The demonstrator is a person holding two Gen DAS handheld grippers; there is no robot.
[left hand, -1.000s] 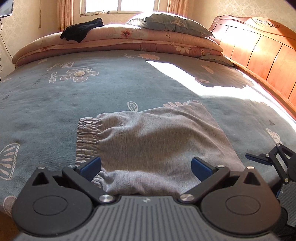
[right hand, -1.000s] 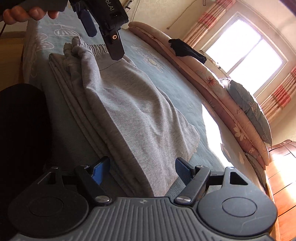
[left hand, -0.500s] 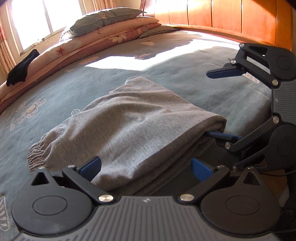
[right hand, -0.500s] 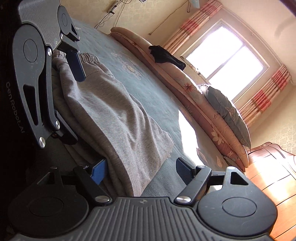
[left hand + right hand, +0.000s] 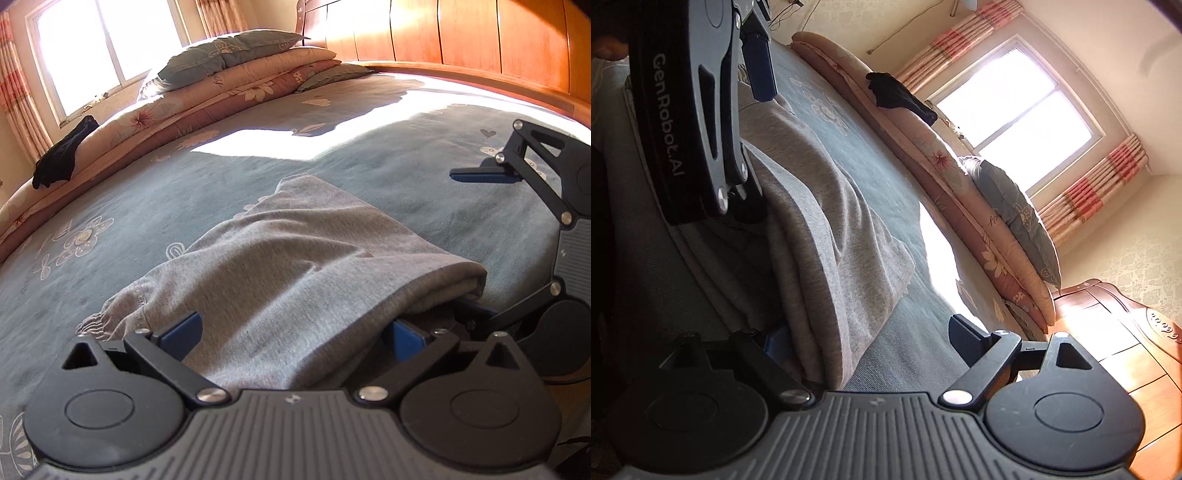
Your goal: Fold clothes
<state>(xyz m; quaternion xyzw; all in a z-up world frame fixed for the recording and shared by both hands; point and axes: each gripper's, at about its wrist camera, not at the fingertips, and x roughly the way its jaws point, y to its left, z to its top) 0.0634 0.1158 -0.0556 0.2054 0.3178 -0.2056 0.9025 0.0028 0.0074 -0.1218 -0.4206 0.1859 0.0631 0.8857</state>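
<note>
Grey folded trousers (image 5: 295,273) lie on the blue-green flowered bedspread (image 5: 155,206), seen first from the left wrist camera. Their long axis runs from the elastic waistband at lower left up towards the sunlit patch and the wooden headboard (image 5: 480,40) at upper right. The near edge of the cloth sits between the fingers of the left gripper (image 5: 291,334), whose blue pads stand wide apart, one on top of the cloth edge and one at its side (neither pad presses the fabric). At the right, the right gripper (image 5: 476,243) comes in sideways, its jaws having just been opening: one finger is tucked under the thick folded end of the trousers, the other stands high above the bedspread, well clear.

From the right wrist camera the trousers (image 5: 820,221) stretch away from the lens towards the upper left, with the folded end nearest. That end lies between the right gripper (image 5: 871,341) fingers, hard against the left one, while the right finger is apart from it over bare bedspread (image 5: 871,155). The left gripper (image 5: 753,122) hangs over the far part of the cloth, jaws spread. A stacked quilt (image 5: 945,170) with a pillow lines the far side under the window.
</note>
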